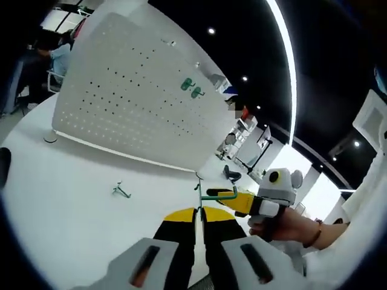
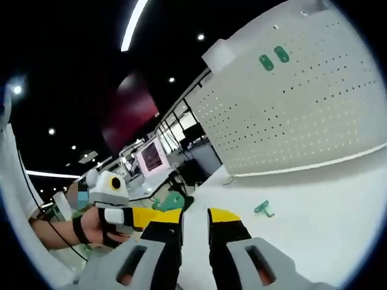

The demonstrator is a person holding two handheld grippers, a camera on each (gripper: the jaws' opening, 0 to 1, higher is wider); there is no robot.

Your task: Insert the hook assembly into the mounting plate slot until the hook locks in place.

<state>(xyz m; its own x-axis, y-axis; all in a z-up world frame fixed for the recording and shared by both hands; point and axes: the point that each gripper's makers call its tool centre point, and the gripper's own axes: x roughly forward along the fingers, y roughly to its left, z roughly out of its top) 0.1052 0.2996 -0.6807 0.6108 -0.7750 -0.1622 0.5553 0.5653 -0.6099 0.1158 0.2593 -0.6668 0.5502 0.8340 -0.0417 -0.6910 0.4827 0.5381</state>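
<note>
White perforated metal mounting plate (image 1: 133,90) stands upright at surface (image 1: 66,205) edge — open room before it. Left gripper (image 1: 199,212) jaws pinch green wire hook (image 1: 211,192); right gripper (image 2: 195,219) jaws parted, empty.

A pegboard (image 1: 133,90) stands upright along the far side of the tabletop (image 1: 72,199). Two plates (image 1: 191,88) sit side by side on its upper face. One hook (image 1: 121,191) lies on the tabletop before the pegboard, apart from it. Another hook (image 1: 208,193) stands nearer, right of the first.
</note>
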